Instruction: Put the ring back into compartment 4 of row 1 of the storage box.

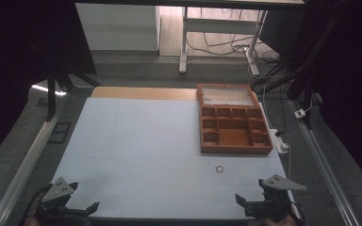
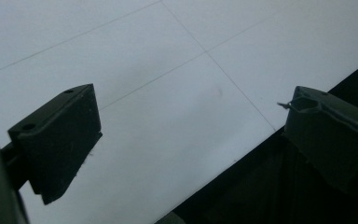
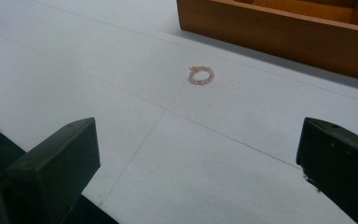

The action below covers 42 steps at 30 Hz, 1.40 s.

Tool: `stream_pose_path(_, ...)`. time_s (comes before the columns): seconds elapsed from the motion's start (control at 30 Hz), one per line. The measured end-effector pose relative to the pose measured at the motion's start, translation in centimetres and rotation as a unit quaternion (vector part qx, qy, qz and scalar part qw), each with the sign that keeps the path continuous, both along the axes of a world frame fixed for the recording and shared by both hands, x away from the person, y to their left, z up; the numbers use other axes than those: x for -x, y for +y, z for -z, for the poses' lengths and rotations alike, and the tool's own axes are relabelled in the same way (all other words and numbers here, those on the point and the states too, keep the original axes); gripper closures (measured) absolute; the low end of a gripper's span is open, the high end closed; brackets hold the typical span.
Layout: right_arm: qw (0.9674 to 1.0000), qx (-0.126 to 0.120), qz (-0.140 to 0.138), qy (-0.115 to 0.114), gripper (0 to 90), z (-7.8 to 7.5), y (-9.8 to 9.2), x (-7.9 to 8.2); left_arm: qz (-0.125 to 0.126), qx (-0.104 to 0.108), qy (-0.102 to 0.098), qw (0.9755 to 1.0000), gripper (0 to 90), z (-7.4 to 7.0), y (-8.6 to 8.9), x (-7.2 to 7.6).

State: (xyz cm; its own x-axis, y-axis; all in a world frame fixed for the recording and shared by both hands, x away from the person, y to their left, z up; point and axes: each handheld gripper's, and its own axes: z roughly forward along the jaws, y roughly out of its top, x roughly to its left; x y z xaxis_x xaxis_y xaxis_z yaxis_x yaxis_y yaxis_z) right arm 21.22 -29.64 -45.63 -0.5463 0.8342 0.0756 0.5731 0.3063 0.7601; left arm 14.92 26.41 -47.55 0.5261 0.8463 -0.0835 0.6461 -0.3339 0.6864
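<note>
Presently: 1 bead ring [image 3: 201, 75] on white surface [image 1: 136, 141], near wooden compartment box [image 1: 235, 149]; left hand-held gripper [image 1: 82, 197] and right hand-held gripper [image 1: 250, 190] wide open, empty.

1 bead ring [image 1: 220, 169], 1 wooden box [image 1: 235, 149], 2 grippers

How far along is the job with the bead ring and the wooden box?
Nothing looks done yet. The ring lies on the white table, in front of the box, whose lid is open. Both the left gripper and right gripper are open and empty at the near edge. Reaching, grasping and placing remain.
</note>
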Motion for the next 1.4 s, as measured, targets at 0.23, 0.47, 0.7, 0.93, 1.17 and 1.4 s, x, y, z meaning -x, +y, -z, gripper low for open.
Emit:
stream_pose_path(0.23, 0.9999, -0.015, -0.006, 0.003, 0.0, 0.0, -0.3, 0.0, 0.002, 0.009, 0.003, 0.9999, 3.8, 0.0, 0.0, -0.2)
stream_pose_path(0.47, 0.9998, -0.006, -0.017, 0.005, 0.0, 0.0, 0.0, -0.1, -0.003, 0.020, 0.006, 0.9998, 3.7, 0.0, 0.3, -0.3)
stream_pose_path(0.7, 0.9997, 0.005, -0.022, 0.010, 0.0, 0.1, 0.3, -0.1, -0.009, 0.024, 0.003, 0.9997, 3.7, 0.0, 0.3, -0.6)
stream_pose_path(0.93, 0.9997, -0.003, -0.019, 0.012, 0.0, -0.1, 0.3, -0.3, -0.016, 0.021, 0.004, 0.9996, 3.3, 0.2, 0.4, -1.5)
stream_pose_path(1.17, 0.9997, -0.002, -0.024, 0.008, 0.0, -0.8, 0.7, -1.0, -0.014, 0.030, 0.006, 0.9994, 3.2, 0.4, 0.6, -2.4)
stream_pose_path(1.4, 0.9995, 0.003, -0.030, 0.011, 0.0, -0.5, 1.4, -2.1, -0.004, 0.033, 0.014, 0.9993, 3.3, 0.6, 0.4, -3.0)
